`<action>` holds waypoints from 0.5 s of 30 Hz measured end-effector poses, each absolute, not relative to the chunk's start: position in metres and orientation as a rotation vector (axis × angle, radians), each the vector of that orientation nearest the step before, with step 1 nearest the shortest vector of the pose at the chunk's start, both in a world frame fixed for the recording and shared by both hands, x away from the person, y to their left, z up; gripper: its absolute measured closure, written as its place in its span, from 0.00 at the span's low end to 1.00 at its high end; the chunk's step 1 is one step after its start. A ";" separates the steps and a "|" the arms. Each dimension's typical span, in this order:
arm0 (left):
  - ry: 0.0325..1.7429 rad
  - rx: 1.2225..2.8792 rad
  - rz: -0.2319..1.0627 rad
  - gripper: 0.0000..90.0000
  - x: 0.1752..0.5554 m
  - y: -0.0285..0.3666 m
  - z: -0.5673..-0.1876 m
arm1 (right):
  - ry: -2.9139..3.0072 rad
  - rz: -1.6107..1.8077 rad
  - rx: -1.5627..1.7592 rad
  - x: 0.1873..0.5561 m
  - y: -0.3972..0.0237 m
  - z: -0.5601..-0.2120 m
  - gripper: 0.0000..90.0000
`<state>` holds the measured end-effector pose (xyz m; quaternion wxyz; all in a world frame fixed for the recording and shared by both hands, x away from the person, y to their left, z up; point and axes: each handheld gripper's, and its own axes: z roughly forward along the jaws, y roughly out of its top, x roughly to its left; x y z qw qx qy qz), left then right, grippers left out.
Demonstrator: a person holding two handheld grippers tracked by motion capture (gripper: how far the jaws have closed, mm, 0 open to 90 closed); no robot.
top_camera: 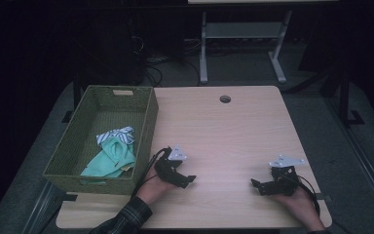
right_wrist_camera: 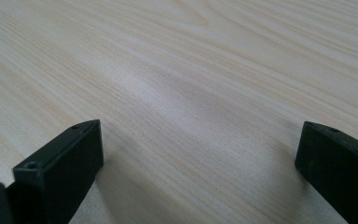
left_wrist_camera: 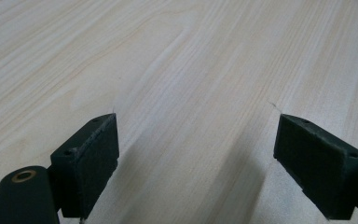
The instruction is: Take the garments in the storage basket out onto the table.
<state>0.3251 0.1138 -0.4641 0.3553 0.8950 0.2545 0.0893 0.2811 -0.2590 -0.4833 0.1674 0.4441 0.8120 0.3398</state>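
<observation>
A green woven basket (top_camera: 143, 127) stands at the table's left side with a mint-green cloth (top_camera: 112, 158) and a striped cloth (top_camera: 117, 135) inside. My left gripper (top_camera: 189, 179) rests low over the wood just right of the basket, pointing right. In the left gripper view it (left_wrist_camera: 196, 163) is open, with only bare wood between its jaws. Near the front right of the table my right gripper (top_camera: 255, 185) points left. The right gripper view shows it (right_wrist_camera: 200, 172) open too, wide apart over plain tabletop.
The light wooden table (top_camera: 224, 131) has a round cable hole (top_camera: 225, 99) near its far edge. Beyond it stand a white desk frame (top_camera: 243, 34) and tangled cables (top_camera: 151, 63) on a dark floor. A person's hands hold both grippers from the front edge.
</observation>
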 end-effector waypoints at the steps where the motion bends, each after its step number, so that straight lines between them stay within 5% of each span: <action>1: 0.658 2.316 0.227 0.15 0.325 0.114 -0.464 | 2.311 0.967 1.263 0.281 -0.259 -0.483 0.00; 15: 0.657 2.308 0.220 0.15 0.326 0.114 -0.456 | 2.311 0.963 1.261 0.281 -0.259 -0.483 0.00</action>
